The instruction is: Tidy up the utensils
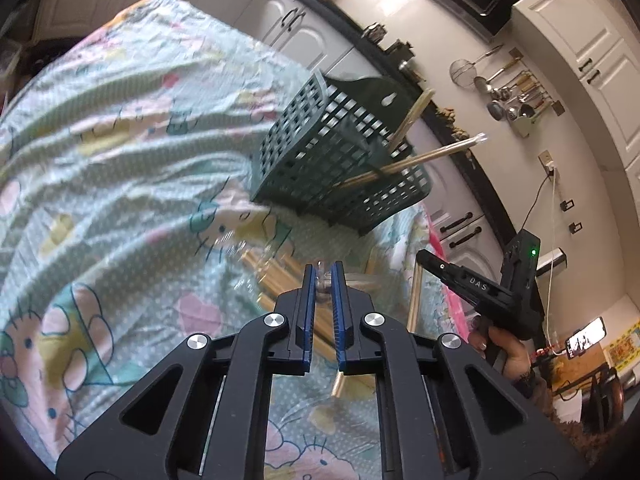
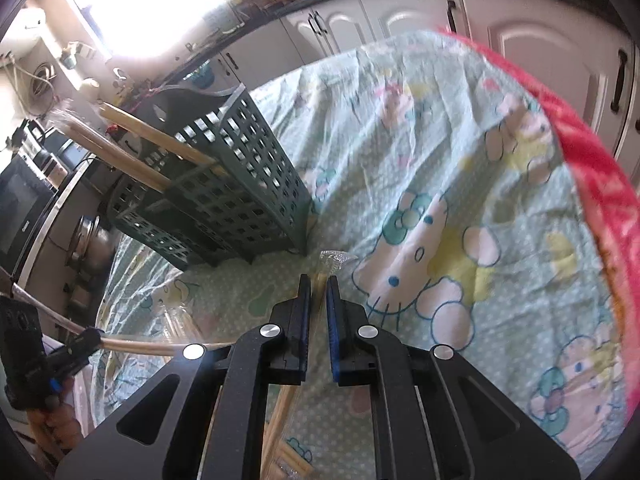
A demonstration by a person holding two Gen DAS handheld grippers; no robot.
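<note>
Both tools pinch wrapped chopstick pairs: left tool [image 1: 324, 276] has its blue pads pressed nearly together on the clear-wrapped end of a pair [image 1: 323, 280], right tool [image 2: 318, 288] is clamped on another wrapped pair [image 2: 320, 280] with the crinkled plastic tip poking out past the pads. Green basket [image 1: 340, 160] stands on the cloth-covered surface [image 1: 120, 140], ahead of both tools, already holding a few wrapped pairs [image 1: 420, 160] that lean out over the rim. More loose pairs [image 1: 276, 276] lie on the cloth under the left tool

Risks, judged from here: grip sits on slick wrapper near one end, so a pair could pivot or slide out on the lift. Long sticks may catch the basket rim or knock the leaning ones out. Basket looks light, a sideways push could tip it. The two tools are near each other, visible in each other's view (right one at [image 1: 480, 292]), so they could collide heading to the same opening

Hard to tell: basket interior and dividers mostly hidden by lattice wall, exact count of loose pairs blocked by the tool bodies, motion blur on cloth, window glare washes out the upper left of the right view, whether the left tool holds one pair or just wrapper unclear
</note>
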